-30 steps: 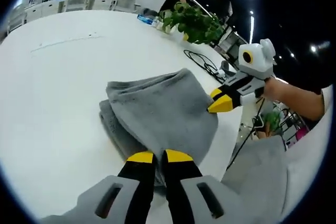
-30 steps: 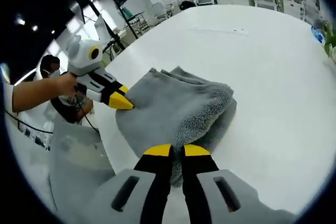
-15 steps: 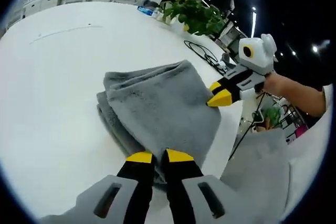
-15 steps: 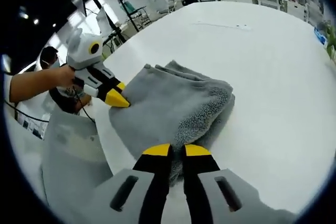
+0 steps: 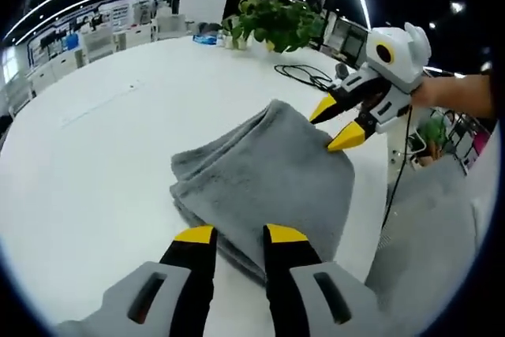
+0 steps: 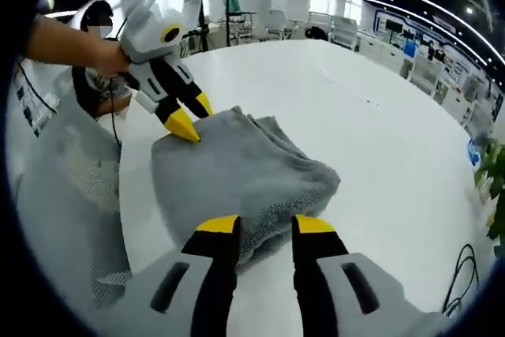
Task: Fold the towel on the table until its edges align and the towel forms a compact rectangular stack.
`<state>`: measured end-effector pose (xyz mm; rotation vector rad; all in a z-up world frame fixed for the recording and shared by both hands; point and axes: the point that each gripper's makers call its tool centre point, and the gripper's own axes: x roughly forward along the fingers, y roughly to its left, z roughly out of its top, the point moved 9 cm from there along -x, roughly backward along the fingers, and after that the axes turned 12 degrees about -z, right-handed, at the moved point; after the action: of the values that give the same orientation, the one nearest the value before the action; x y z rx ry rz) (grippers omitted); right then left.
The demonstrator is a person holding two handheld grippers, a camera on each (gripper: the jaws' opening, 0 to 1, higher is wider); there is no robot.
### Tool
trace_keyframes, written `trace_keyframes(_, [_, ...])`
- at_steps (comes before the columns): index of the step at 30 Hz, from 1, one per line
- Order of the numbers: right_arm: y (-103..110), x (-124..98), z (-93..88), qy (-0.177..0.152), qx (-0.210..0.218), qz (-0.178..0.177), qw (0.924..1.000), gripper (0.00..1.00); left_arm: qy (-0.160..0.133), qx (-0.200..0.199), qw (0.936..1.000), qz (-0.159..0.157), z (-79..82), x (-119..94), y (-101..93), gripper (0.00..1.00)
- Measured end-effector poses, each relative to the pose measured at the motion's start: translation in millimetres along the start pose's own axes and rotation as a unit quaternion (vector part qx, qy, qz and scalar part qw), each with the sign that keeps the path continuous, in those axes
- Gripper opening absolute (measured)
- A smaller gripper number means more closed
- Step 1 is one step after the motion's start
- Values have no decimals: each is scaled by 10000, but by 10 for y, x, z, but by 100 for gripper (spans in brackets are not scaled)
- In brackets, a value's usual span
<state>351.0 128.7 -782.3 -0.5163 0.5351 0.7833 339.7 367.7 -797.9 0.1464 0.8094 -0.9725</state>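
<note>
Towel, grey fleece, folded [image 5: 264, 175] lies in a thick stack on the round white table [image 5: 87, 155] in the left gripper view. Left gripper [image 5: 241, 236] hovers at the near edge, yellow-tipped jaws spread, holding nothing. Right gripper [image 5: 338, 125] enters from the right, jaws apart at the towel's far corner. Green potted plant [image 5: 276, 23] and black cable [image 5: 304, 76] sit beyond.

Right gripper view: right gripper [image 6: 266, 226] jaws spread over the towel [image 6: 237, 175] near edge, empty. Left gripper [image 6: 189, 117] open at the far corner, lower tip touching the cloth.

Both views face the towel [image 5: 268, 175] closely from opposite ends.
</note>
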Motion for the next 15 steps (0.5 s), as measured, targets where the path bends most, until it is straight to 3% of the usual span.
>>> trace_keyframes(3, [9, -3, 80, -231, -69, 32, 9997, 33, -41, 148, 9999, 1, 46, 3, -15, 24])
trace_keyframes(6, [54, 34, 113, -399, -62, 330, 9986, 36, -139, 467, 9986, 221, 111, -8, 2, 24])
trace_keyframes(15, [126, 215, -35, -2, -263, 580, 9980, 46, -259, 741, 9969, 29, 193, 34, -79, 24])
